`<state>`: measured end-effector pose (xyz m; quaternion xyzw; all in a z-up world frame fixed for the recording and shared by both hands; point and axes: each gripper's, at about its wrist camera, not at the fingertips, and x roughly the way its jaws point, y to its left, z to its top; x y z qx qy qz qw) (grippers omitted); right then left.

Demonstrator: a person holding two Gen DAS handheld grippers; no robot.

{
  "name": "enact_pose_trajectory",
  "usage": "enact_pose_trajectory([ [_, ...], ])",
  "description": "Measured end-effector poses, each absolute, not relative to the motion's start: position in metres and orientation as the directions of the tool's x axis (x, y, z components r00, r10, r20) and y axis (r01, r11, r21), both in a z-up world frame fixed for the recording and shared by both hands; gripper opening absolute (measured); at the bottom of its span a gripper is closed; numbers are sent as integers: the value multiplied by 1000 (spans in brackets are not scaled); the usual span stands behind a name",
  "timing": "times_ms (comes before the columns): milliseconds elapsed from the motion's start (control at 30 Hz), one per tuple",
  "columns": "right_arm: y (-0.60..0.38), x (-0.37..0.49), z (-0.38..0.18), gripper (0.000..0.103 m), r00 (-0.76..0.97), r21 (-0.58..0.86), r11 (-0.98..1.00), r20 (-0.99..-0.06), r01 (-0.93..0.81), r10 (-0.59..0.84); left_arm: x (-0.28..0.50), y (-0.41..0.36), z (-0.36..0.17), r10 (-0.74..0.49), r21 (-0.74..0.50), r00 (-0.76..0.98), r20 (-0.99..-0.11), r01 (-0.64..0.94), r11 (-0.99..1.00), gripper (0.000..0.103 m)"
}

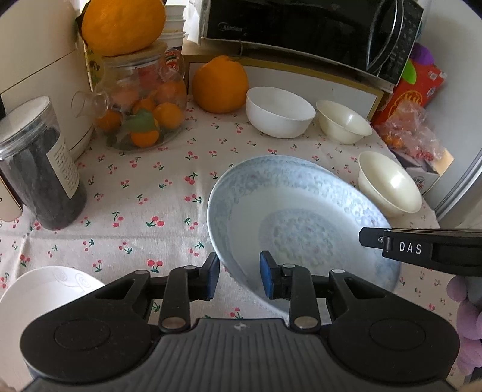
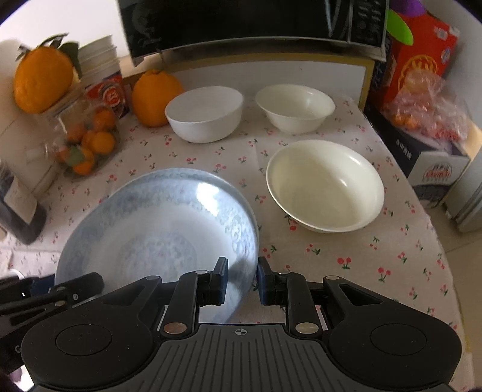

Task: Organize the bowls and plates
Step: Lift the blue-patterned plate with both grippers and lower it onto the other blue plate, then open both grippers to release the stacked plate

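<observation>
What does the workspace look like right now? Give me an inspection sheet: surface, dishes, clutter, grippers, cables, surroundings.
Surface: cherry-print tablecloth, no spills seen.
Job's things: blue-patterned round ceramic plate nearest; behind it, apart, a white round bowl, a cream round bowl and a second cream bowl; a white swirl-patterned dish at near left.
Clutter: glass jar of small oranges with a large orange on its lid, another large orange, a clear canister with dark contents.
Grippers: left gripper straddles the plate's near-left rim, contact unclear; right gripper appears closed on its near-right rim.
Cables: nothing seen.
Surroundings: black microwave behind; red box and plastic bag at right.
</observation>
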<state>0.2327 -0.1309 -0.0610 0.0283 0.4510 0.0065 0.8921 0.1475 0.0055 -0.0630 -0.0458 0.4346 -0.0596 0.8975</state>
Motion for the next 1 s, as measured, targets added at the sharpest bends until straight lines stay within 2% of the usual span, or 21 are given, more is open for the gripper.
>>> enact_pose_trajectory([
  [300, -125, 231, -62, 23, 594, 18, 1000, -804, -11, 21, 150, 6, -65, -148, -133, 603, -784, 69, 989, 25],
  [467, -127, 230, -61, 23, 595, 30, 1000, -803, -10, 30, 149, 6, -65, -162, -145, 595, -787, 76, 986, 30],
  [533, -128, 230, -60, 24, 594, 36, 999, -804, -10, 35, 148, 5, -64, -167, -149, 590, -790, 80, 986, 40],
  [667, -128, 226, -55, 38, 604, 67, 997, -794, -22, 67, 146, 7, -62, -179, -160, 590, -787, 86, 983, 58],
  [800, -126, 219, -47, 60, 628, 71, 997, -774, -43, 82, 142, 11, -56, -184, -162, 599, -779, 90, 983, 71],
  [1000, -121, 209, -40, 76, 645, 76, 995, -757, -67, 101, 134, 17, -45, -181, -147, 618, -765, 106, 983, 88],
])
